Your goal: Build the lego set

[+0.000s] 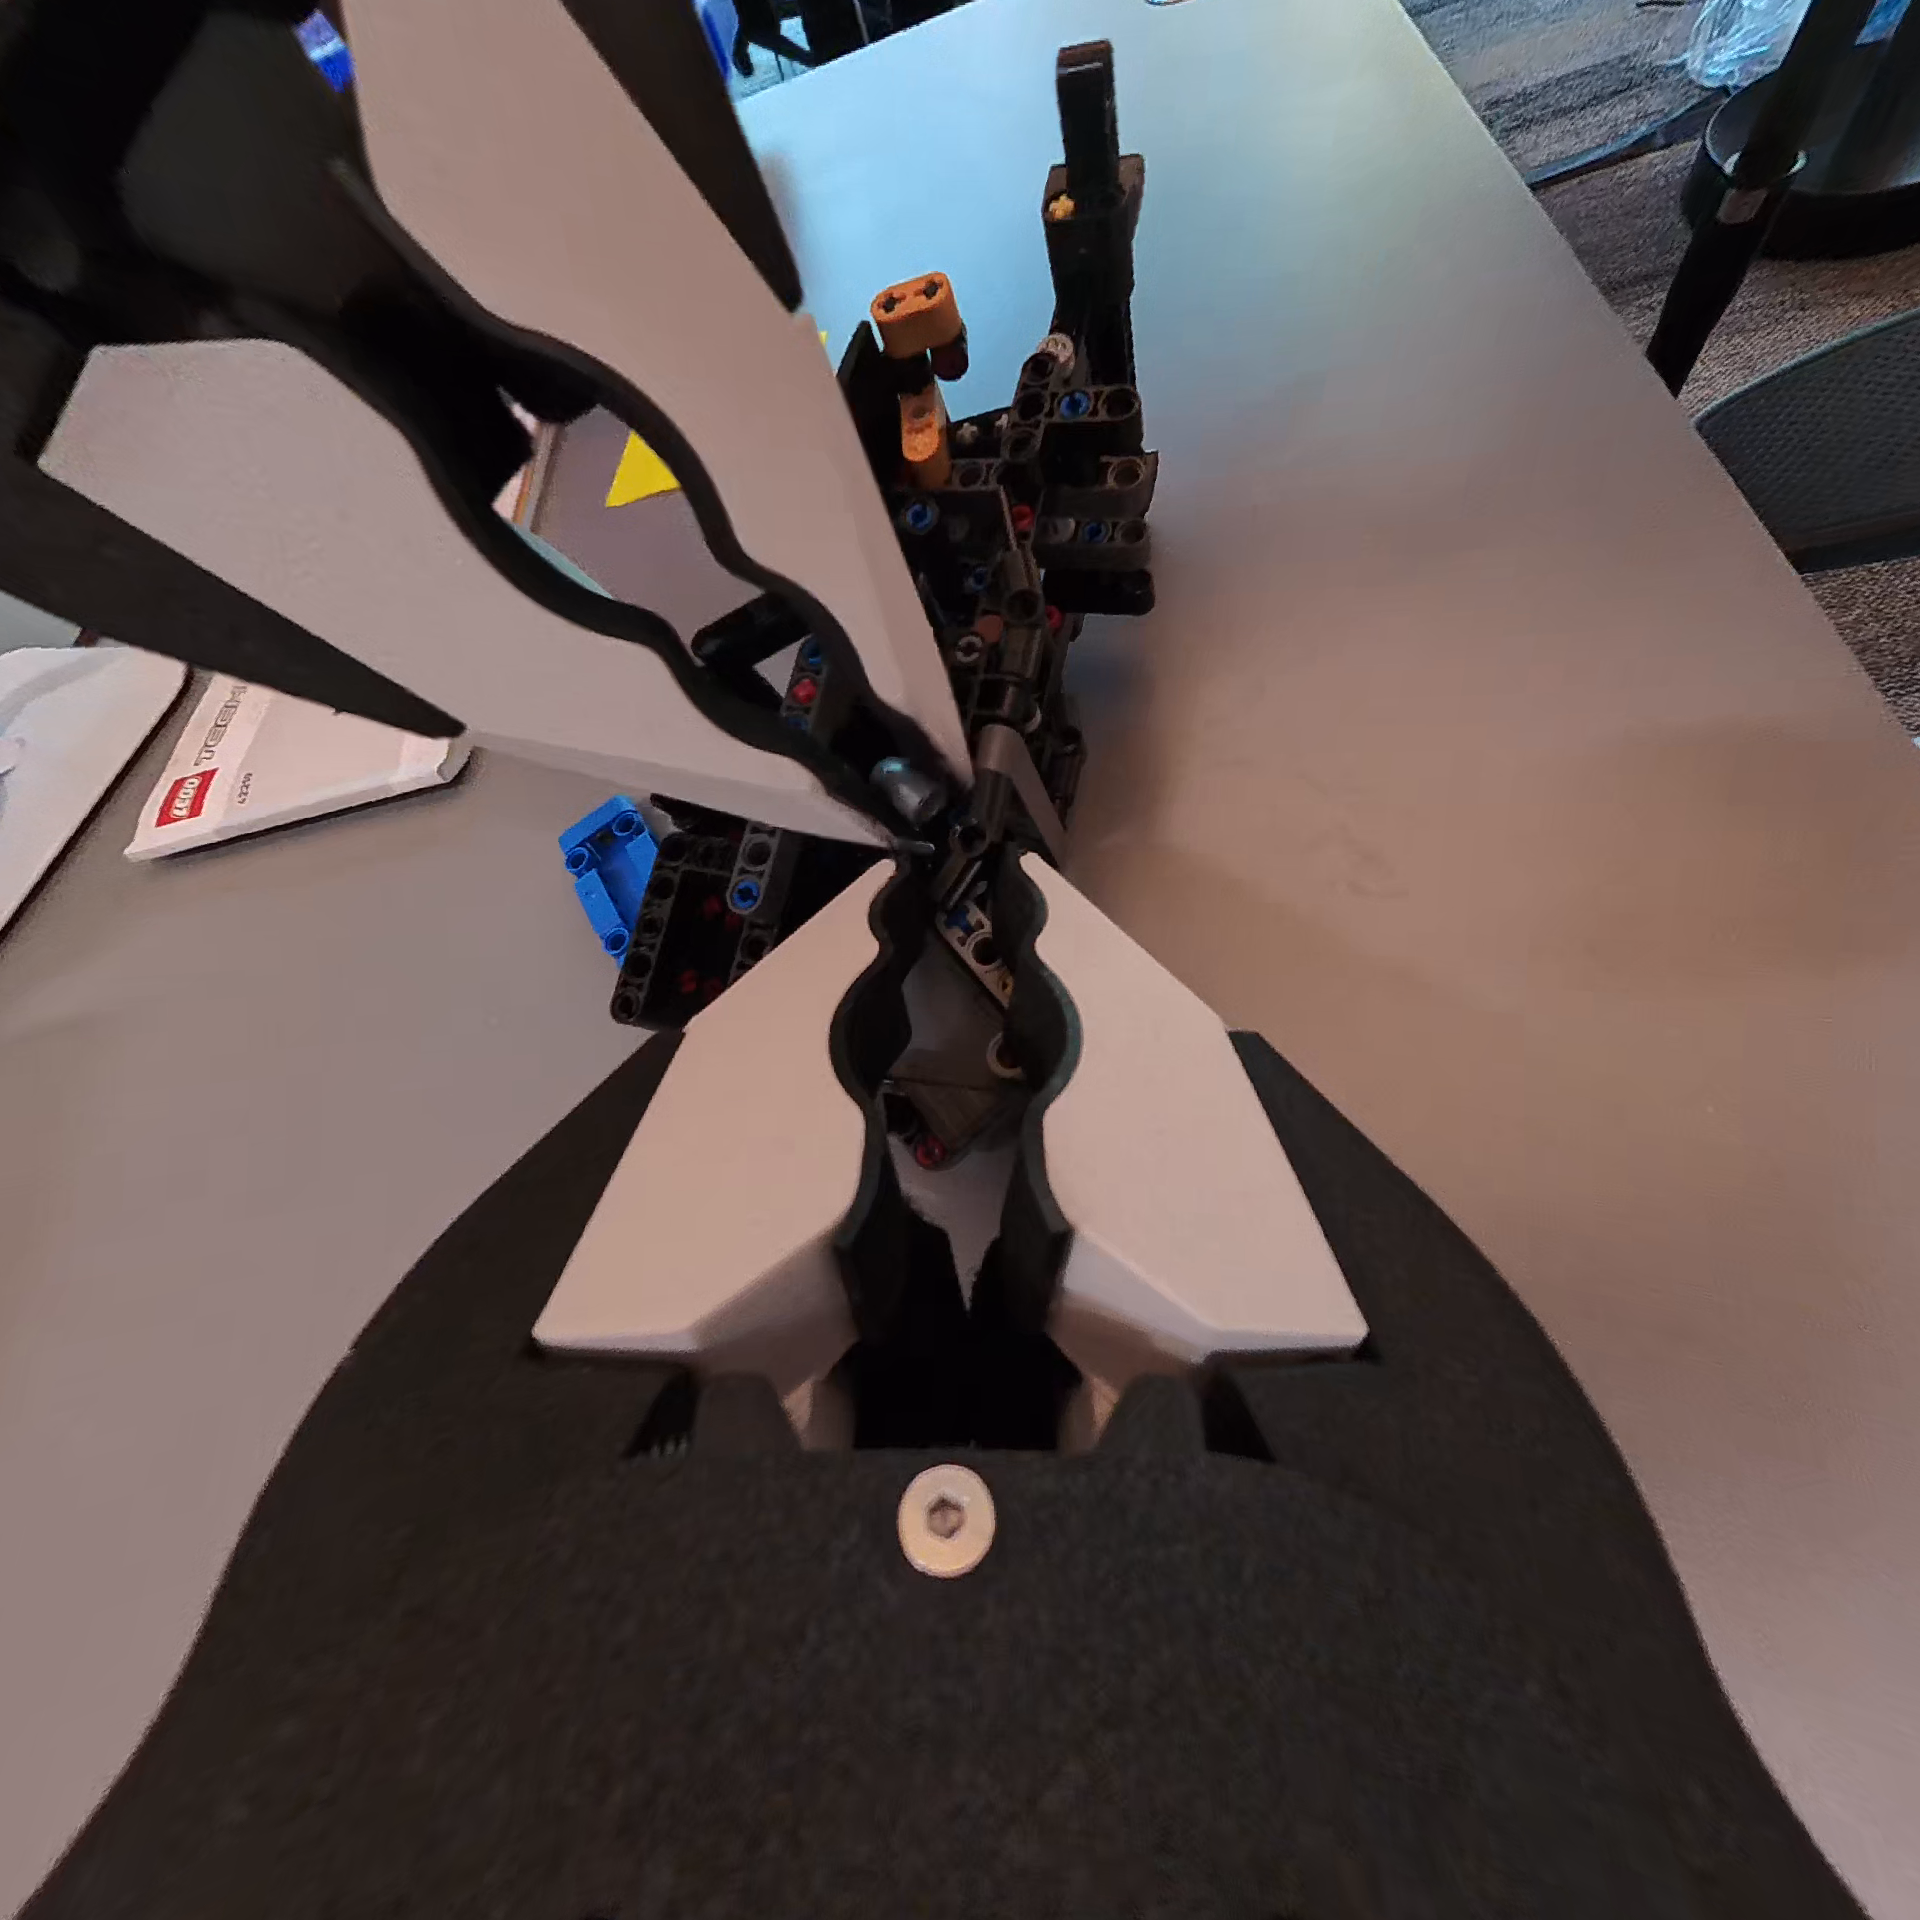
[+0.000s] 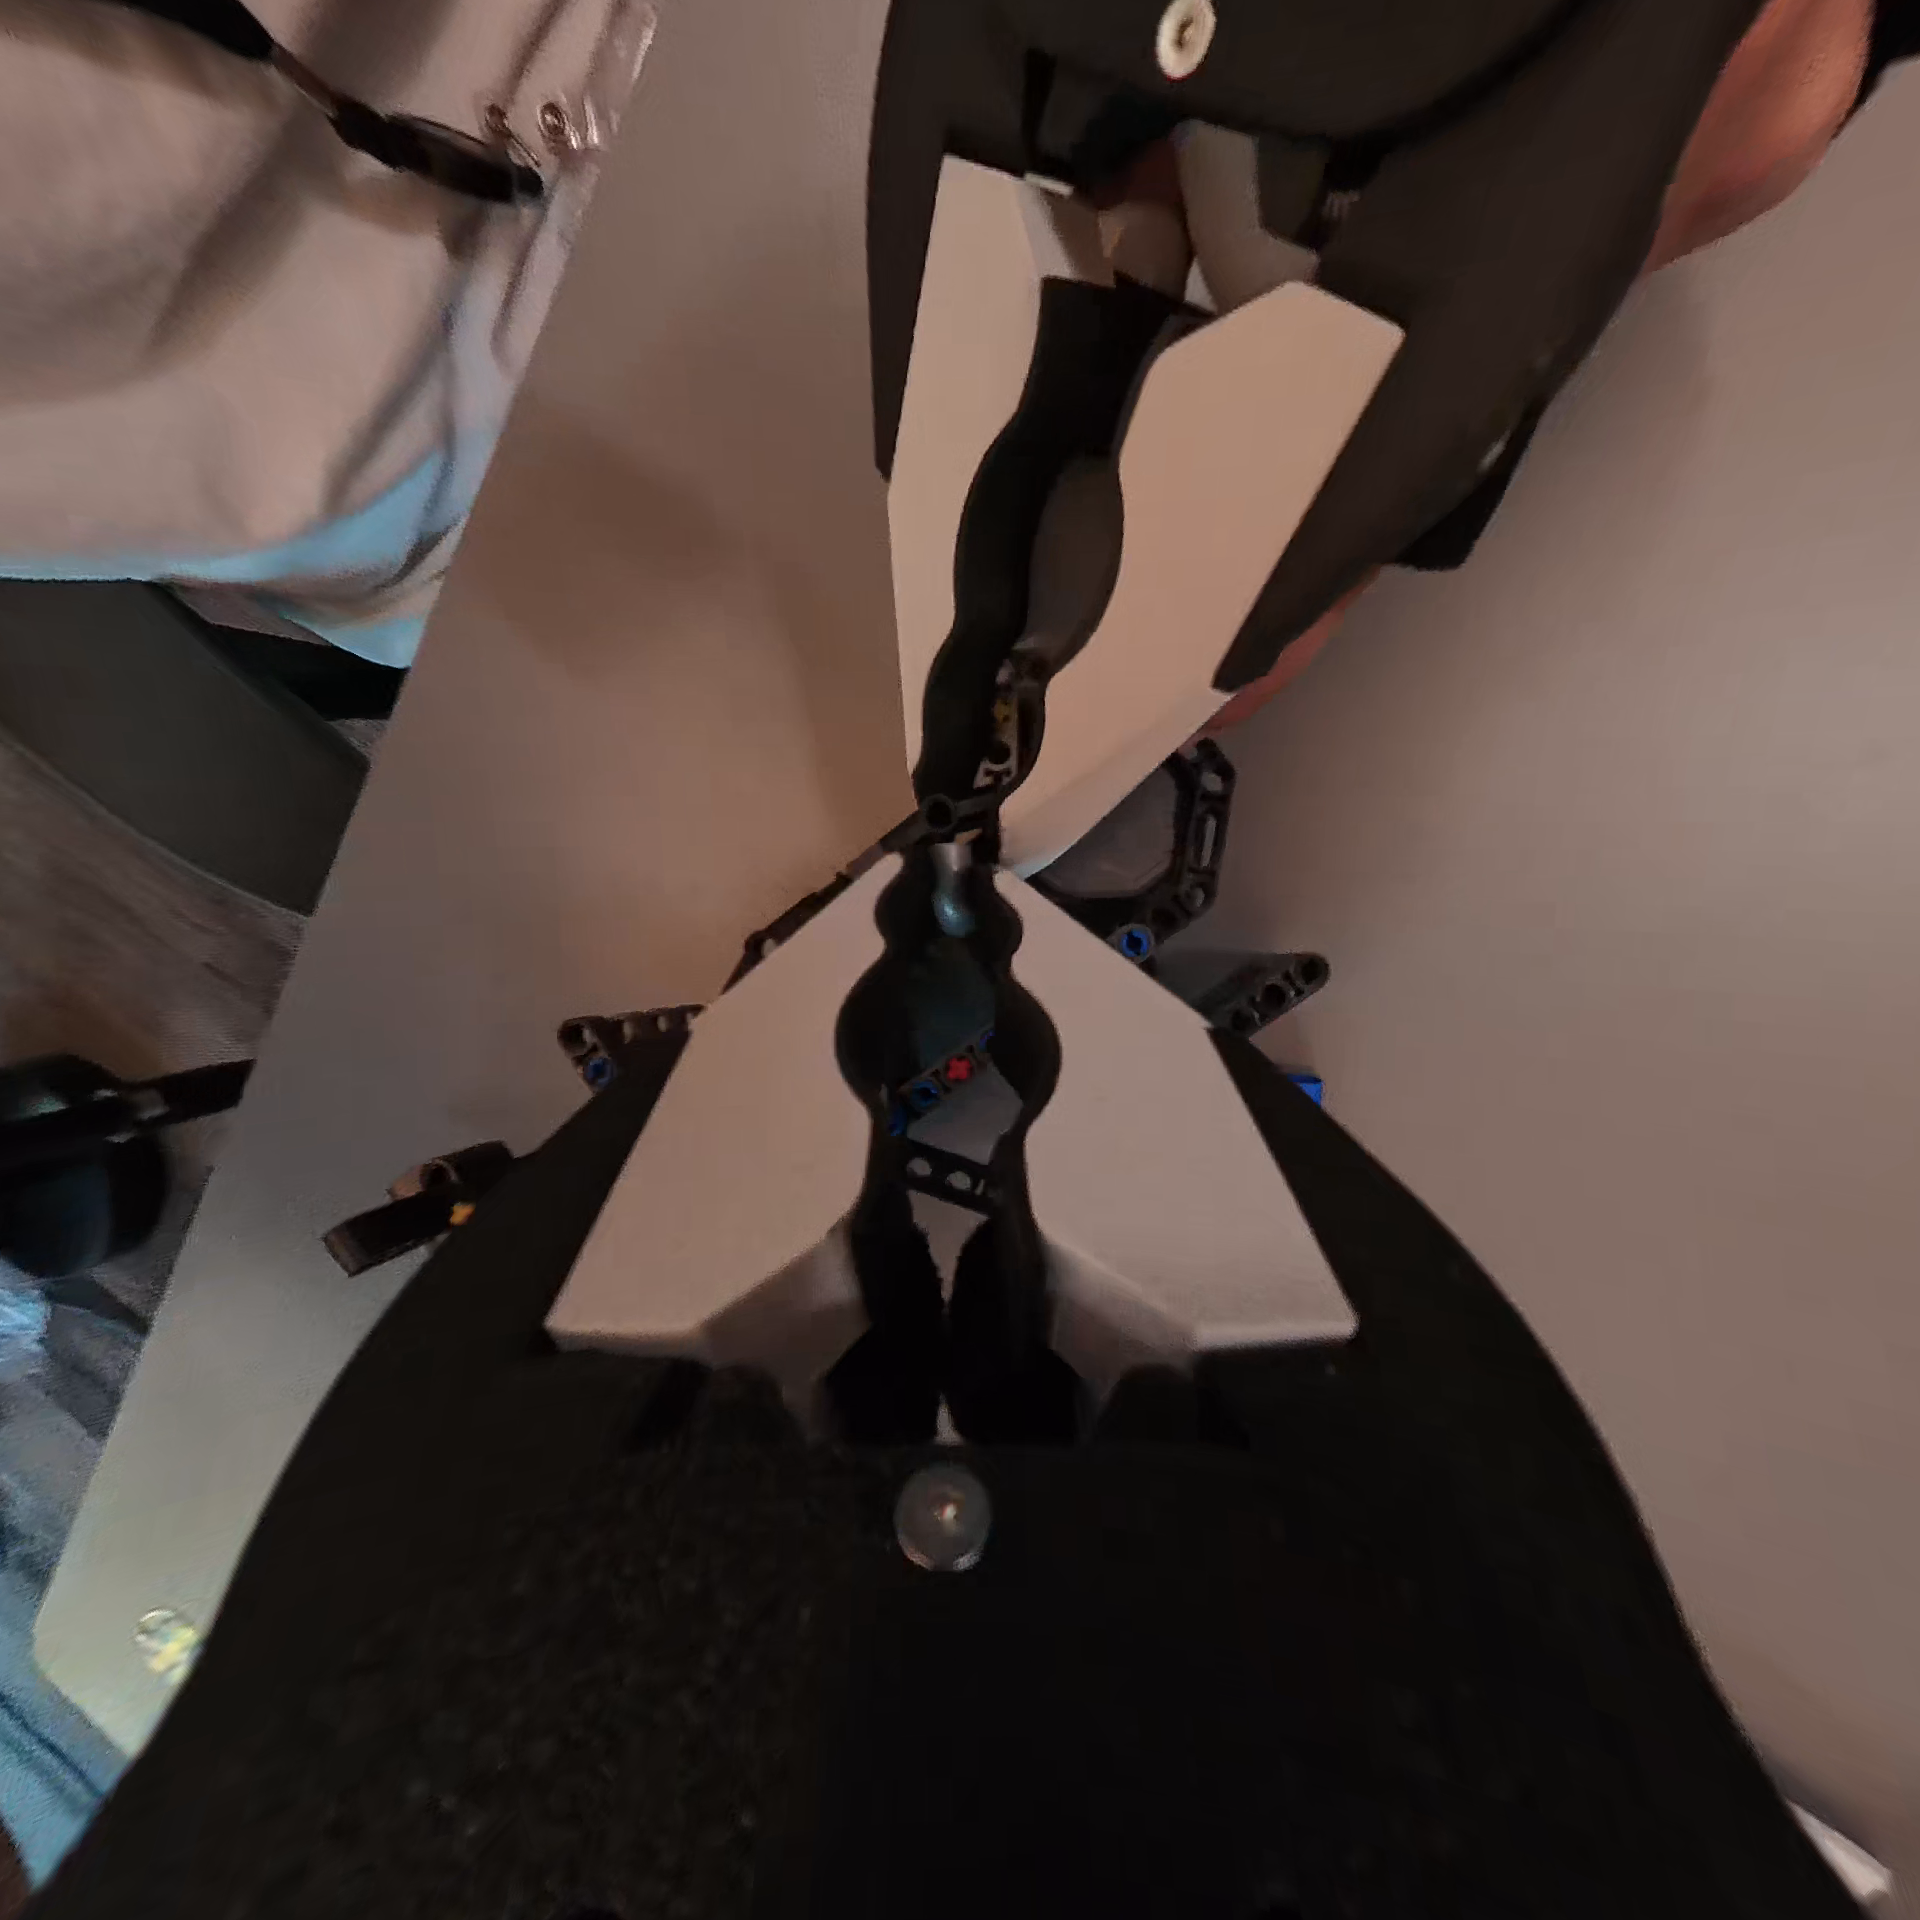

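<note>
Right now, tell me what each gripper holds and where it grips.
The left gripper pinches the near end of the black brick model. The right gripper pinches a small grey pin by its shaft, its tip meeting the model.

Table: we see a pale grey tabletop (image 1: 1455, 727) filling most of the left wrist view, smooth and matte, its far edge running to the upper right.
Floor: beyond that edge we make out mottled grey carpet (image 1: 1621, 94).
Furniture: a dark chair seat (image 1: 1829, 436) sits just beside the table's right edge, with a black pole (image 1: 1745, 177) rising near it from a round dark base (image 1: 1766, 156).
Light: soft and even, we find; the right wrist view shows the tabletop in a warmer tone, with broad, diffuse shadows.
</note>
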`<state>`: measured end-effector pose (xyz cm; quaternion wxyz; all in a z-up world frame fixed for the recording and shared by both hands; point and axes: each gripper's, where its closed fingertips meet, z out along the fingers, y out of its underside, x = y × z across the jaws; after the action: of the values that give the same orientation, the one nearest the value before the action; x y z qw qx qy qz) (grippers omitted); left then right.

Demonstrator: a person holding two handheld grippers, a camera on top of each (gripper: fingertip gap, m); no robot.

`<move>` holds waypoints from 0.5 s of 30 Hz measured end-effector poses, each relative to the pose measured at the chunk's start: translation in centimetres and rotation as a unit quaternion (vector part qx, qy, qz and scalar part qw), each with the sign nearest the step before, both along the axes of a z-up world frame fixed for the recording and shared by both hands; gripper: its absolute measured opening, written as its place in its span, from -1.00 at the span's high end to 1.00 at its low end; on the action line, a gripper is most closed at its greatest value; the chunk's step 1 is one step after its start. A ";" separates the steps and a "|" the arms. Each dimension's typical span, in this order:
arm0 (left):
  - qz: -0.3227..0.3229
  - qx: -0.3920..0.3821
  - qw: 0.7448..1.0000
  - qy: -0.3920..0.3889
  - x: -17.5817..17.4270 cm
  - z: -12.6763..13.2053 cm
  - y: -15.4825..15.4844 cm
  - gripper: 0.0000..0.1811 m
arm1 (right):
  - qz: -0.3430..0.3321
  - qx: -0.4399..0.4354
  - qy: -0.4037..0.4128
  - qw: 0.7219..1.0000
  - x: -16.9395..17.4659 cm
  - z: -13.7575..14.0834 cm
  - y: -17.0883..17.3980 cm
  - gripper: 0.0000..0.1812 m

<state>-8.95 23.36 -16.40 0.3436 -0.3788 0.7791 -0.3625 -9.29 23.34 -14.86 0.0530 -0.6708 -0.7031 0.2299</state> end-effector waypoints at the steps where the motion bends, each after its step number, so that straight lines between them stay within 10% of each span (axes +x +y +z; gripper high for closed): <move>1: -0.002 0.001 1.000 0.000 0.0 0.0 0.0 0.87 | 0.005 0.012 0.004 1.000 -0.1 0.0 0.0 0.91; 15: 0.013 0.004 1.000 -0.003 0.4 0.1 0.4 0.87 | -0.072 0.033 0.083 0.993 0.4 0.3 0.7 0.91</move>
<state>-8.57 23.73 -16.35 0.3525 -0.3861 0.7746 -0.3558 -8.91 24.05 -14.60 0.1491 -0.6965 -0.6531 0.2570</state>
